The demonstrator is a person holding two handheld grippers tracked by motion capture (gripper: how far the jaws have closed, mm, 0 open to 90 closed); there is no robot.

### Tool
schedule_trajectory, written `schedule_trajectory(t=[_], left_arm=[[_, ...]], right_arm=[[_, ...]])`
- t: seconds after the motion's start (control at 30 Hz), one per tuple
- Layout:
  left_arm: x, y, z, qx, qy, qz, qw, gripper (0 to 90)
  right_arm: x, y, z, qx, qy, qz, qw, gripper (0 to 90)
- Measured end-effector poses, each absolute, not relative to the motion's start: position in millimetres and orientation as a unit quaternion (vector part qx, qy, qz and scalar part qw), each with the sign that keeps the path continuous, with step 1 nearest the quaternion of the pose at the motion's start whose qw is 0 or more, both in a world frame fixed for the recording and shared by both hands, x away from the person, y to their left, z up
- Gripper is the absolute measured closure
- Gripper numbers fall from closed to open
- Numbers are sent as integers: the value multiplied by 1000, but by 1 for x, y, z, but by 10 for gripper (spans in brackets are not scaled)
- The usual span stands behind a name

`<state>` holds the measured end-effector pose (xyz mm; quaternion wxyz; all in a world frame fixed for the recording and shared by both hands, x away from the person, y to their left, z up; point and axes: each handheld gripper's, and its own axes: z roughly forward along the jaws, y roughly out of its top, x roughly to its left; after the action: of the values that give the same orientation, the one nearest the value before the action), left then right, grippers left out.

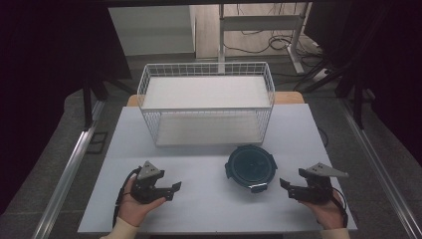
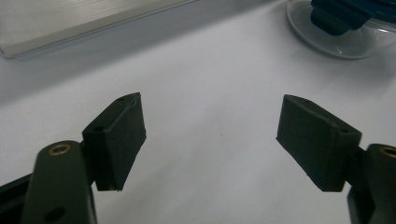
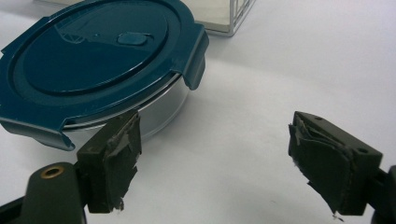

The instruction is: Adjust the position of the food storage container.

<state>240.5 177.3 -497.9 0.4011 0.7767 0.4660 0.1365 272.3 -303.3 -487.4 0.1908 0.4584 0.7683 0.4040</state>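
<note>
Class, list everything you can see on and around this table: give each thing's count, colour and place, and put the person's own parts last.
Round container: one, clear body with dark blue clip-on lid, front right of the table, lid on.
Wire basket: one, white, at the back middle of the table, with a pale flat panel inside.
Table: one, pale grey top, centre of the high view.
Desk frame: one, white, on the floor behind the table, with cables beside it.
Left gripper: one, black, front left, jaws open on nothing.
Right gripper: one, black, front right beside the container, jaws open on nothing.
Hands: two, left hand and right hand, at the front edge.
</note>
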Motion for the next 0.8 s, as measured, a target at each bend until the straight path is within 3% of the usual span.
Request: schedule_trajectory(t=[0.53,0.8], left_arm=[[244,177,-499,771,472,126,407,218],[246,179,-501,768,475,126,410,213]], right_arm=[[275,-310,-488,466,768,401,177,192],[275,-316,-483,481,755,411,170,244]])
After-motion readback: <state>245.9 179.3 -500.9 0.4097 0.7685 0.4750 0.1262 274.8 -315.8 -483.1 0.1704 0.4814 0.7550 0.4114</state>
